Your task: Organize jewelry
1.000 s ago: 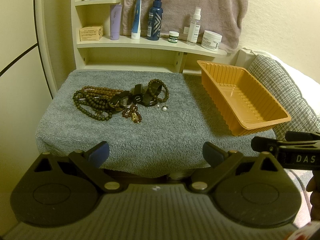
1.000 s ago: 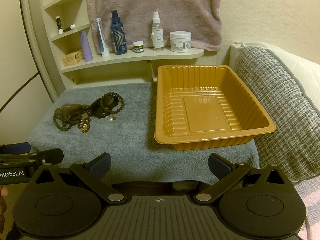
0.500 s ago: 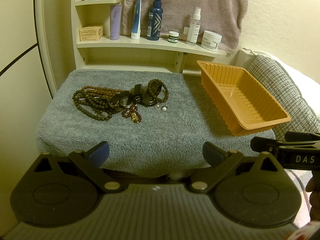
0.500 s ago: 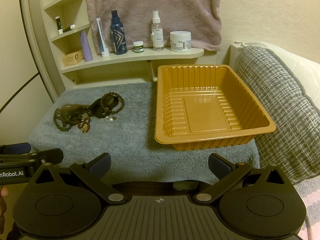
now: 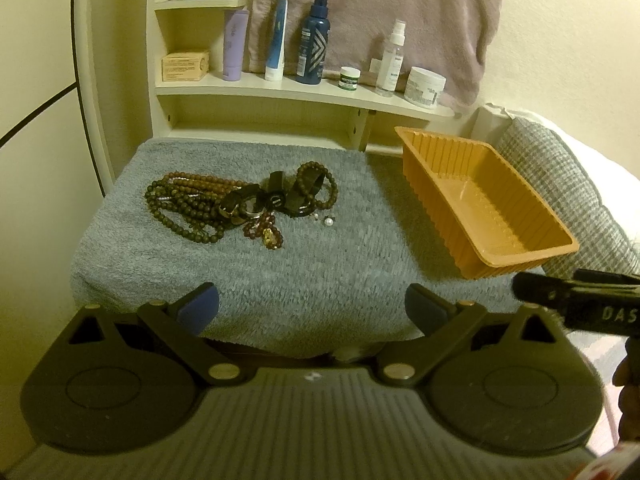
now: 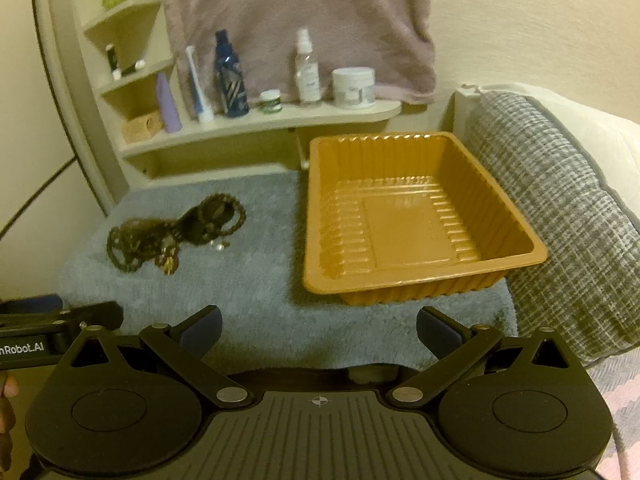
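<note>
Left wrist view: one jewelry pile (image 5: 240,208), two loose pearls (image 5: 328,221), one empty orange tray (image 5: 480,200); left claw (image 5: 312,306) and right claw (image 6: 318,326) both released.

Bare towel (image 5: 320,264) before jewelry (image 5: 240,208)

A pile of jewelry (image 5: 240,208) lies on the towel-covered surface (image 5: 312,272) toward its left rear. The tray (image 5: 480,200) sits along the right edge. Behind both, a shelf (image 5: 304,94) carries bottles (image 5: 314,38) and jars (image 5: 424,87).
</note>
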Demonstrator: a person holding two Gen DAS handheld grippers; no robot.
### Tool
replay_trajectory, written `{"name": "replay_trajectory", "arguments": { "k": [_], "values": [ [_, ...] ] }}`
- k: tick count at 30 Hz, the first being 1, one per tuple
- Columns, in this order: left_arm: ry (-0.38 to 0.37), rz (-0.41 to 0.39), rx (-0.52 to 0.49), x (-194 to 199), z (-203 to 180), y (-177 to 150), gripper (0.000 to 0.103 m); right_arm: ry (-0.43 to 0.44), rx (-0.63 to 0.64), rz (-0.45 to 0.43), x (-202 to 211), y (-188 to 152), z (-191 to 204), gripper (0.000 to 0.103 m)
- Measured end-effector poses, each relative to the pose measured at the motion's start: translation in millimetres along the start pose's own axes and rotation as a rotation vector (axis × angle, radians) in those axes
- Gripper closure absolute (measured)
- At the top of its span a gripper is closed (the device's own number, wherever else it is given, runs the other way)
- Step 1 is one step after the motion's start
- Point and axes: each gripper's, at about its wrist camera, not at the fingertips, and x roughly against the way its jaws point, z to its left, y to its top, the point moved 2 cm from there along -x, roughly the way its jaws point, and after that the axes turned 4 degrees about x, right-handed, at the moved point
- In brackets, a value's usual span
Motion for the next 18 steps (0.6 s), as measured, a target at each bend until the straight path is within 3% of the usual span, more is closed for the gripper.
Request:
{"name": "replay_trajectory", "arguments": {
  "k": [6,13,15,18],
  "values": [
    [-0.049,0.002,0.029,-4,1,9,0.004,0.012,-0.111,-0.094,10,9,-47,0.001],
    [-0.079,0.019,0.038,-27,-3,25,0.004,-0.052,-0.124,-0.132,-1,31,-114,0.001],
    [-0.083,0.024,0.029,-33,-8,30,0.004,-0.054,-0.131,-0.13,-10,34,-136,0.017],
    [-0.089,0.034,0.011,-41,-16,34,0.004,-0.041,-0.164,-0.09,-27,32,-168,0.031]
  ]
}}
